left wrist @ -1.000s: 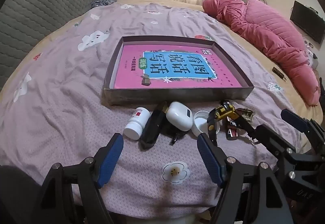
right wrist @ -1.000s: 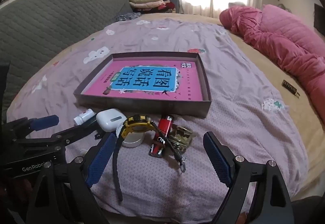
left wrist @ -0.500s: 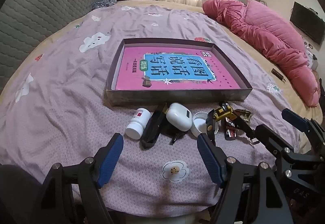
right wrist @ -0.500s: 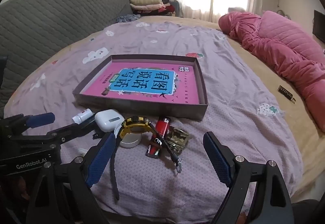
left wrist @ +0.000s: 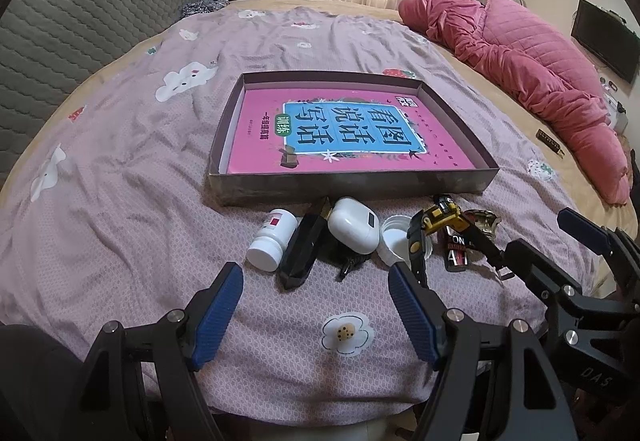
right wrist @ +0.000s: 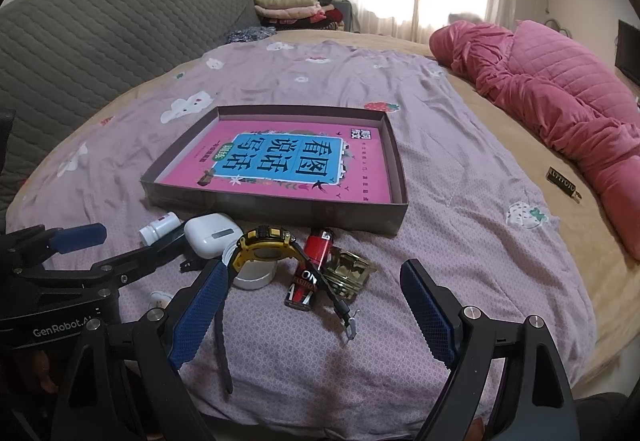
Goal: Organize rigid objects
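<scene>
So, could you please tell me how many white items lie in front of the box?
3: the pill bottle leftmost, the earbud case beside it, and the round cap under the watch. Others may be hidden.

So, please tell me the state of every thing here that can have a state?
Left gripper: open, holding nothing.
Right gripper: open, holding nothing.
Box: open, only a pink book inside.
White pill bottle: lying on its side.
Earbud case: closed.
Watch: unbuckled.
Red lighter: lying flat.
</scene>
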A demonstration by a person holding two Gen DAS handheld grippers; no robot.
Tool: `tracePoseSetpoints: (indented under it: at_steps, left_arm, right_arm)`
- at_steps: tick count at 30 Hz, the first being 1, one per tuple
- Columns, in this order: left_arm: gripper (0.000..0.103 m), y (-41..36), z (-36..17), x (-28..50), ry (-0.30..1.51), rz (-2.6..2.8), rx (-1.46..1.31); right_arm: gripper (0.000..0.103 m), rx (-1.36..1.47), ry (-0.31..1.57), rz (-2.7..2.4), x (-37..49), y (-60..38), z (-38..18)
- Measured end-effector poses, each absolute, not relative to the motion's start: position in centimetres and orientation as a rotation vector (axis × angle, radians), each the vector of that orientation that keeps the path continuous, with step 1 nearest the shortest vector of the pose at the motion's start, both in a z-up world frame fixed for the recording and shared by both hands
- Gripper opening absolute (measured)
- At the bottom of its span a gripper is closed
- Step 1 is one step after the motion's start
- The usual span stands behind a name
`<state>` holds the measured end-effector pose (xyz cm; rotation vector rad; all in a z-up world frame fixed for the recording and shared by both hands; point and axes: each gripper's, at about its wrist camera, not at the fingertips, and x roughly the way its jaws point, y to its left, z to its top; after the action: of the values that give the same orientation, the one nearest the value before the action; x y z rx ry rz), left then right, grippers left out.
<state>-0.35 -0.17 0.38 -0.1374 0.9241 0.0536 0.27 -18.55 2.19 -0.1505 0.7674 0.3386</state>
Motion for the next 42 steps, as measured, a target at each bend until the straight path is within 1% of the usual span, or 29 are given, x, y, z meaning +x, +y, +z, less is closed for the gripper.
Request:
tracePoseSetpoints:
  at_steps: [42]
  left_arm:
    - [0.074, -0.07, -0.27, -0.35, 0.955, 0.073, -0.148]
  right_arm:
    - [0.089, -0.157, 0.776, 0.321, 0.44, -18.81, 2.15]
